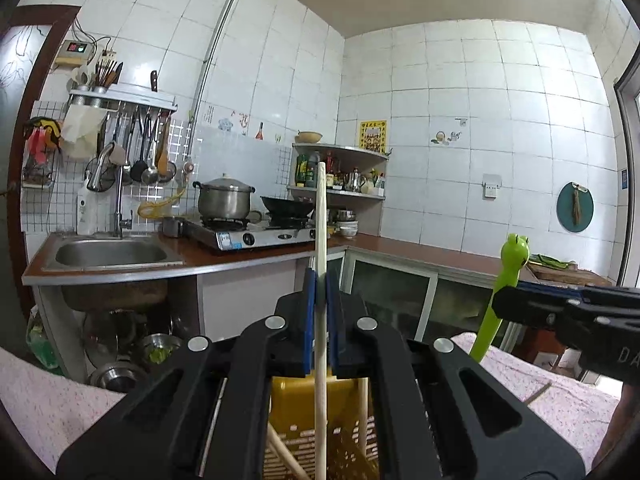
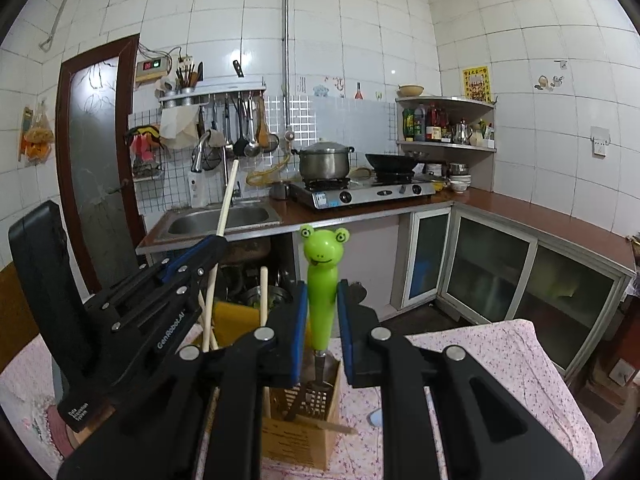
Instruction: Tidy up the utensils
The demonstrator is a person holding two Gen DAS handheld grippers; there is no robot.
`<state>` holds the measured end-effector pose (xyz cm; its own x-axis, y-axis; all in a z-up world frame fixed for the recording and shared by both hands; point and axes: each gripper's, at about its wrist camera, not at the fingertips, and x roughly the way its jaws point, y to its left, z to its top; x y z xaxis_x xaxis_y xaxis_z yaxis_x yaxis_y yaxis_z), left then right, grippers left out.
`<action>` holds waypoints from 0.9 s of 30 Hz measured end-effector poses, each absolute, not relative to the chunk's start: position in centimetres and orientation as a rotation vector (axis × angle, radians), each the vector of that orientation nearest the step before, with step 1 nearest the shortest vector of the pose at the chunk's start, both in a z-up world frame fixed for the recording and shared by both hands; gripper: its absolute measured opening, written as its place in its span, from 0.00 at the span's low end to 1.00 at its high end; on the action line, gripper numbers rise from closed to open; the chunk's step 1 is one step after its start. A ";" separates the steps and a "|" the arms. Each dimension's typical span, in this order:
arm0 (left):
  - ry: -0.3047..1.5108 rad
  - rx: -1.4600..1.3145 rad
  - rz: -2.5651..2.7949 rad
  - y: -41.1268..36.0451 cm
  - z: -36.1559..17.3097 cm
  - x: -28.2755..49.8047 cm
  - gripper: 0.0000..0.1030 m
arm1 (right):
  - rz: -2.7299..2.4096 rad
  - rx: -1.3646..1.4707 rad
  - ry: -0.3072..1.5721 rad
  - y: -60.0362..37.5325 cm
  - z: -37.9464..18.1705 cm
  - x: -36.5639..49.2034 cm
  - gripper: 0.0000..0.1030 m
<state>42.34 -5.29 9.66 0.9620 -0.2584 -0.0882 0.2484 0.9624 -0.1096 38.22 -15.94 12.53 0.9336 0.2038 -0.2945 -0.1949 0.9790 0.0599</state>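
"GenRobotAI" marks the left gripper (image 2: pixel 218 246), clamped on an upright chopstick (image 1: pixel 321 240). The right gripper (image 2: pixel 322 312) pinches the upright frog utensil (image 2: pixel 322 276).

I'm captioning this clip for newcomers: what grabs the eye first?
The bright green frog-headed utensil, upright between the right gripper pads over a cardboard box. Next, the pale wooden chopstick clamped upright in the left gripper above a yellow basket.
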 end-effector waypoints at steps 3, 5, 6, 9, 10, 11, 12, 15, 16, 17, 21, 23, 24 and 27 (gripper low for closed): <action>0.114 -0.074 -0.242 -5.0 8.9 41.6 0.04 | 0.217 0.038 0.339 -15.9 11.9 38.3 0.15; 0.127 -0.080 -0.241 -4.6 8.8 41.0 0.04 | 0.227 0.046 0.373 -16.0 11.5 38.5 0.15; 0.151 -0.087 -0.244 -4.2 8.9 40.8 0.04 | 0.229 0.049 0.381 -16.0 11.3 38.6 0.15; 0.212 -0.100 -0.243 -3.5 9.1 40.5 0.10 | 0.234 0.053 0.449 -15.9 10.6 39.2 0.15; 0.233 -0.108 -0.241 -3.3 9.2 40.3 0.15 | 0.237 0.058 0.469 -15.9 10.4 39.3 0.15; 0.258 -0.118 -0.242 -2.8 9.3 40.0 0.22 | 0.237 0.062 0.477 -15.9 10.2 39.2 0.15; 0.272 -0.119 -0.236 -2.6 9.5 39.7 0.26 | 0.237 0.060 0.488 -16.0 10.0 39.1 0.16; 0.314 -0.116 -0.200 -1.7 10.2 37.7 0.55 | 0.234 0.065 0.504 -16.3 9.9 38.5 0.46; 0.324 -0.114 -0.190 -1.3 10.4 36.8 0.61 | 0.234 0.076 0.500 -16.6 10.0 38.2 0.54; 0.330 -0.113 -0.189 -0.9 10.6 35.6 0.64 | 0.246 0.095 0.488 -16.8 10.2 37.6 0.54; 0.331 -0.113 -0.159 1.0 10.9 30.6 0.85 | 0.232 0.112 0.479 -17.4 10.3 35.5 0.59; 0.308 -0.130 -0.129 2.2 11.1 27.7 0.95 | 0.239 0.108 0.451 -17.2 9.9 33.2 0.68; 0.302 -0.137 -0.125 2.6 11.1 26.6 0.95 | 0.243 0.106 0.436 -17.0 9.5 32.2 0.73; 0.292 -0.143 -0.093 3.6 10.7 22.5 0.95 | 0.243 0.090 0.389 -16.0 8.0 28.4 0.82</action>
